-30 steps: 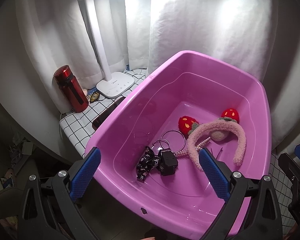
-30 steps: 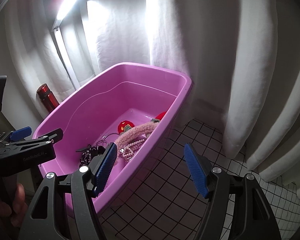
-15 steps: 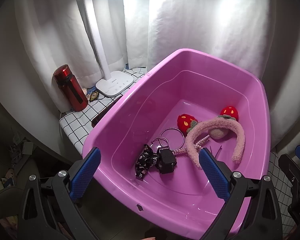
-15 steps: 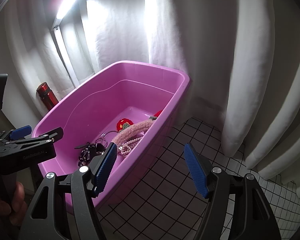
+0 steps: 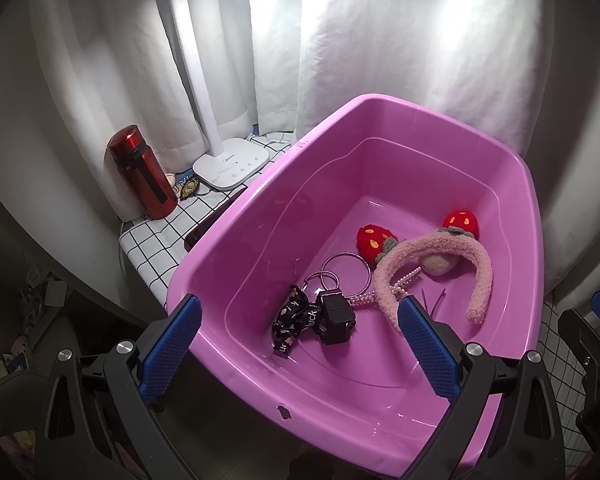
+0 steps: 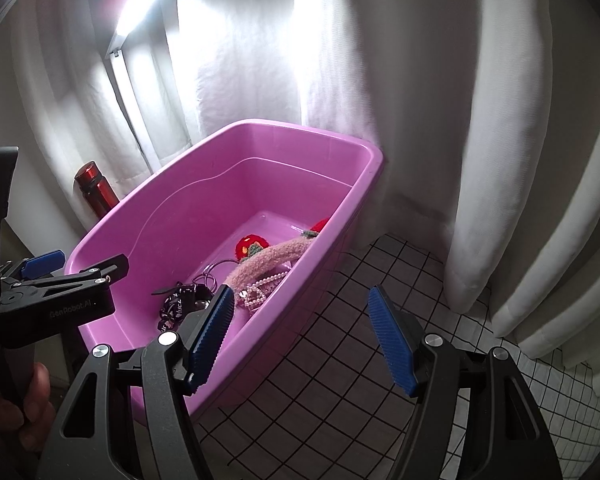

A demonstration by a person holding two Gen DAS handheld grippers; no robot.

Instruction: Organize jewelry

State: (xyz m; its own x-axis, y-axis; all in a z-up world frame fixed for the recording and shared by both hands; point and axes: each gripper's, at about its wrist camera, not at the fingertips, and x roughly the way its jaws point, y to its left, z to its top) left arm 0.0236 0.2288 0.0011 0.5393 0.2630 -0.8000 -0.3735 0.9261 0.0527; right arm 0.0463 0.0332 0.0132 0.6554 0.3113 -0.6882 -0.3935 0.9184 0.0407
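Several pieces of jewelry lie heaped on the floor of a pink tub, centre-right of the left wrist frame. Fuzzy pink headband arches widest, carrying two red strawberry ornaments at its top. Pearl strand runs beneath the headband's near leg. Silver hoops overlap just left of it, touching a black printed strap and a small black boxy clip.

Left gripper hangs over the tub's near rim, blue pads spread wide, nothing between them; left pad outside the wall, right pad above the floor close to the headband's end. Right gripper at lower centre of its frame, pads also spread apart and empty; its left pad overlaps the tub's near wall, its right pad is over the gridded white cloth.

Upper left of the left wrist frame: red bottle upright on the gridded cloth, white desk lamp beside it, lit. White curtains behind everything.
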